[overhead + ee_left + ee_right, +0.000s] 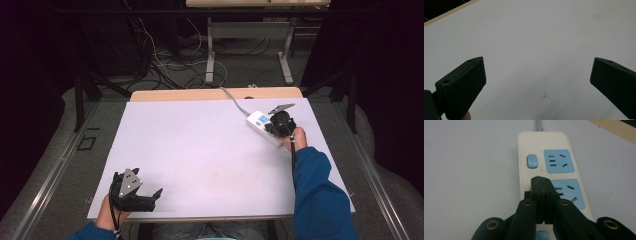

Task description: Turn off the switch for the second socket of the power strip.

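We hold a gripper in each hand over a white table [200, 150]. The strip [262, 126], a white power strip with blue sockets, lies near the table's far right edge, angled, with its grey cord [235, 102] running off toward the far edge.

Our right gripper [281, 125] sits right over the strip. In the right gripper view its jaws are pressed flat together with nothing between them, and the closed tip [541, 185] points down at the strip [544, 145] just left of the second blue socket [570, 192], where a switch would sit beside it; whether the tip touches the surface we cannot tell. Beyond it we see the first socket [559, 161] and its blue switch [532, 161], both uncovered. Another bit of blue [541, 235] peeks out below the jaws.

Our left gripper [150, 197] rests at the near left corner of the table, well apart from the strip. Its jaws stand wide open, with bare white table [536, 50] between them and nothing held.
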Available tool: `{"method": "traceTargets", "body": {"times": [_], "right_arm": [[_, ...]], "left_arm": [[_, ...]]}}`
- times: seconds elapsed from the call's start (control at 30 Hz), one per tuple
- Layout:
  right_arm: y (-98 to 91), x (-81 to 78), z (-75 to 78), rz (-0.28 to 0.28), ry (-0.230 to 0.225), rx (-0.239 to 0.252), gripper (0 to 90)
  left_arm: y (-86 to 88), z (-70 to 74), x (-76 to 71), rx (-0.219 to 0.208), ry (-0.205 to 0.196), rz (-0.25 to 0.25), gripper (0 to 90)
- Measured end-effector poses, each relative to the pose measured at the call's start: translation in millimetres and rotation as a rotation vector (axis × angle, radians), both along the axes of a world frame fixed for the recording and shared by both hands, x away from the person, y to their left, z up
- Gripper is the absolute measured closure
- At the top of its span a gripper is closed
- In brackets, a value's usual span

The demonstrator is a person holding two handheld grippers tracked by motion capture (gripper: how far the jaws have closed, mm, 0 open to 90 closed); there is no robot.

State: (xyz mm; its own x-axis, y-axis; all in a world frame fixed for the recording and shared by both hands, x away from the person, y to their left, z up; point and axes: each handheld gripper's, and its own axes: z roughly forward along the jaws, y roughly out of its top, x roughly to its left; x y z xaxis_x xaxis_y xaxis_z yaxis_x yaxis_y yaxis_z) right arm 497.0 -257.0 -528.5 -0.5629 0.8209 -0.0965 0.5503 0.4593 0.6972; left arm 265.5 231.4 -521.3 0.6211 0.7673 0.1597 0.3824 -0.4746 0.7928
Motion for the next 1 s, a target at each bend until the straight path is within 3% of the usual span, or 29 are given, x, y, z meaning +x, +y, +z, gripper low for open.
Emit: {"method": "traceTargets", "body": {"times": [0.3, 0.5, 1.0], "right_arm": [[0.8, -0.7, -0.3, -0.011, -0.007, -0.008, 90.0], [-0.9, -0.6, -1.2, -0.002, -0.011, 0.014, 90.0], [1.1, -0.9, -0.6, -0.001, -0.007, -0.014, 90.0]], "left_arm": [[-0.4, -0.2, 0.6, 0.0, 0.0, 0.0, 0.3], [-0.8, -0.4, 0.9, 0.002, 0.001, -0.002, 0.3], [-0.9, -0.7, 1.2, 0.004, -0.003, -0.002, 0.4]]}}
